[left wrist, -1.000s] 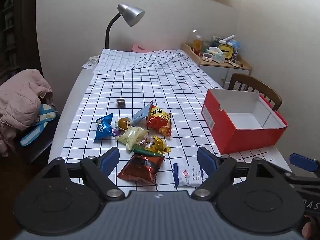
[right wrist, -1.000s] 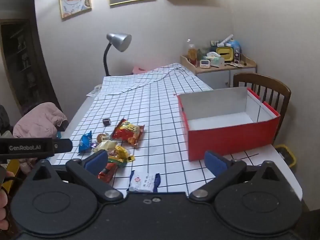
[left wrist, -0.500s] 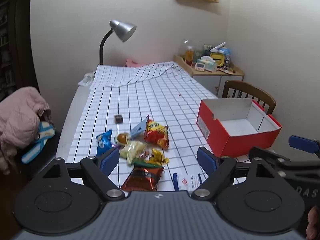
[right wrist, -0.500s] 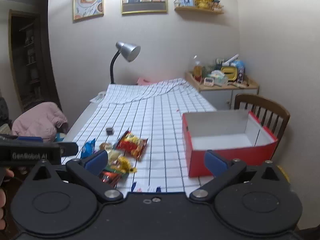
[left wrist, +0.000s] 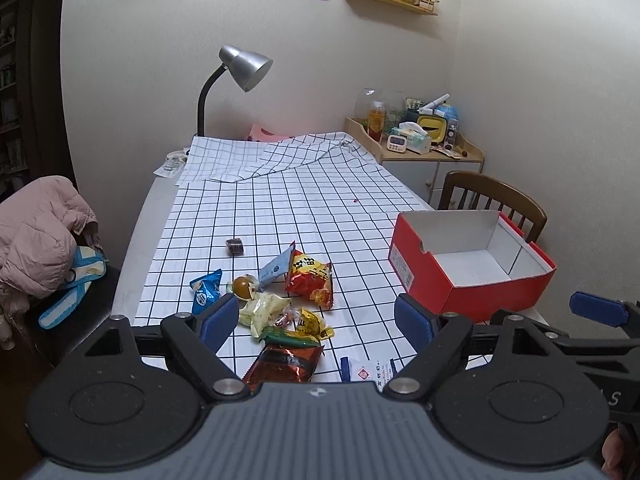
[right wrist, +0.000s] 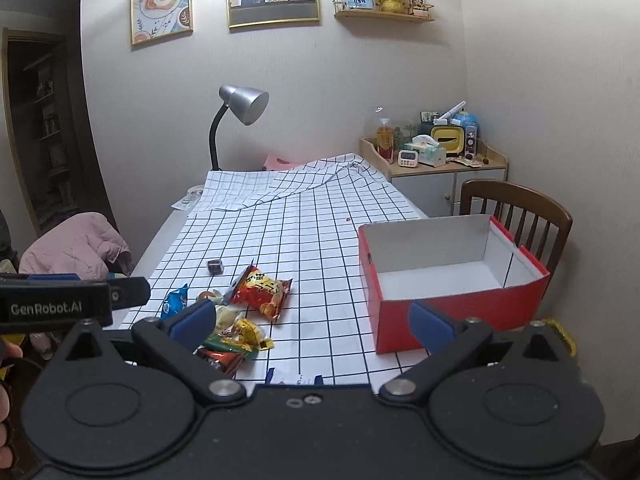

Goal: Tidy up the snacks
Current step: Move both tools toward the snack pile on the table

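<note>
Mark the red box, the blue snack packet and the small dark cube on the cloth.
red box (left wrist: 424,276), left wrist view, on its red outer side wall.
blue snack packet (left wrist: 206,292), left wrist view, middle of the wrapper.
small dark cube (right wrist: 215,266), right wrist view, on its top face.

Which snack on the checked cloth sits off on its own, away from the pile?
The small dark wrapped cube, alone on the cloth on the pile's far side, toward the lamp. All other packets touch or overlap; this one touches nothing.
</note>
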